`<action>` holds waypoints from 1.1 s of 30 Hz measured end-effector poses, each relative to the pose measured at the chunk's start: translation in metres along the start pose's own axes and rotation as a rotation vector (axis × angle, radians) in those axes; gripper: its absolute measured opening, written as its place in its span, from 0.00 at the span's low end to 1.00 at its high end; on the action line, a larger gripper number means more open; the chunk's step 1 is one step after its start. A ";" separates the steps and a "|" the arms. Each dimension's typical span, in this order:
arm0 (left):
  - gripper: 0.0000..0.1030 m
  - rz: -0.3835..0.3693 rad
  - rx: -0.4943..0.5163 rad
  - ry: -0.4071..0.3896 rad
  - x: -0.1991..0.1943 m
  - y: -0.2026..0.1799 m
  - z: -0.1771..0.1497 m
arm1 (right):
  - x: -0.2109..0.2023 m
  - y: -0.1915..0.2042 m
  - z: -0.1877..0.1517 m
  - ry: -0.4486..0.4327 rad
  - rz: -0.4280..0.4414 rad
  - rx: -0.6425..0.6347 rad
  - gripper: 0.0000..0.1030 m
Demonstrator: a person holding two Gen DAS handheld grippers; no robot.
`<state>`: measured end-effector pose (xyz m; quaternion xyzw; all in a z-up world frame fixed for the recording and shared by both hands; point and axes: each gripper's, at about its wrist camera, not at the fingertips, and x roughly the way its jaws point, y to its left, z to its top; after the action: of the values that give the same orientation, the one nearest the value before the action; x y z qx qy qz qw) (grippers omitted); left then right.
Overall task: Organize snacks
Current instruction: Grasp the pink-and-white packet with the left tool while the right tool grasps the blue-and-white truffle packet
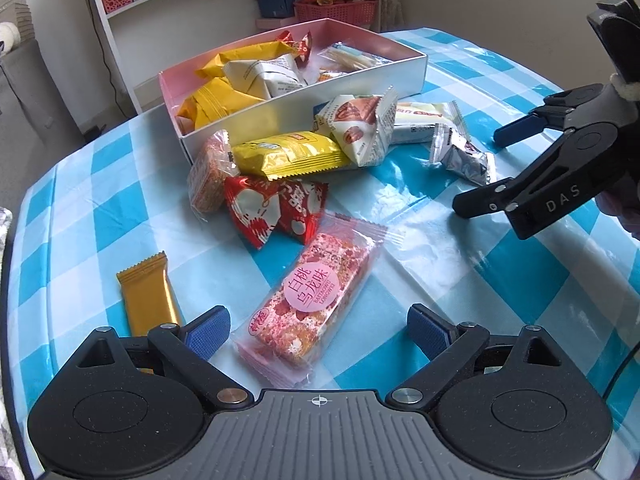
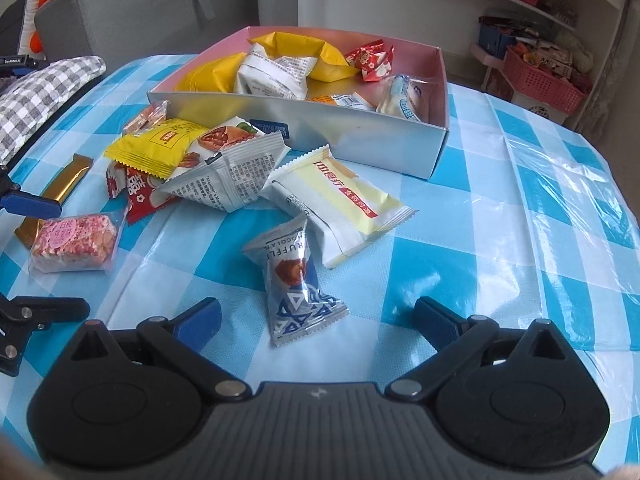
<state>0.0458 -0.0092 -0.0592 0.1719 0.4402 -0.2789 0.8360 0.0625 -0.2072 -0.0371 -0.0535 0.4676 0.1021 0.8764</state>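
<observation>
A white box with a pink inside (image 1: 304,120) (image 2: 340,128) stands at the back of the blue-checked table and holds several packets. Loose snacks lie in front of it: a yellow packet (image 1: 288,154), red packets (image 1: 272,208), a gold bar (image 1: 148,296), a cream packet (image 2: 344,200). My left gripper (image 1: 318,332) is open, with a pink snack bar (image 1: 316,300) lying on the cloth between its fingers. My right gripper (image 2: 318,320) is open around a silver truffle packet (image 2: 296,280), which rests on the table untouched.
Shelves with a red basket (image 1: 336,12) stand behind the table. A grey checked cushion (image 2: 40,96) lies at the table's left edge, by a grey sofa (image 2: 120,8). Bare cloth (image 2: 520,220) stretches to the right of the box.
</observation>
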 end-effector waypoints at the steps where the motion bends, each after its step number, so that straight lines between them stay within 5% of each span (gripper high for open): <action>1: 0.93 -0.020 0.008 0.005 -0.001 -0.003 0.000 | 0.000 -0.001 0.000 -0.001 0.002 0.001 1.00; 5: 0.92 -0.069 0.027 -0.004 -0.007 -0.011 0.002 | -0.002 -0.001 -0.001 -0.007 0.007 0.001 0.99; 11: 0.85 -0.025 -0.015 -0.024 -0.005 -0.010 0.007 | -0.001 -0.002 0.003 -0.016 0.011 -0.007 0.93; 22: 0.47 0.027 -0.099 -0.014 0.005 -0.006 0.013 | -0.003 -0.002 0.009 -0.029 0.027 -0.005 0.71; 28: 0.32 0.041 -0.146 -0.001 0.005 -0.005 0.016 | -0.005 0.001 0.012 -0.036 0.037 -0.015 0.52; 33: 0.30 0.052 -0.178 0.007 0.004 -0.005 0.019 | -0.008 0.007 0.015 -0.025 0.046 -0.061 0.27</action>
<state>0.0563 -0.0246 -0.0522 0.1092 0.4615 -0.2163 0.8534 0.0691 -0.1989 -0.0221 -0.0684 0.4546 0.1371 0.8774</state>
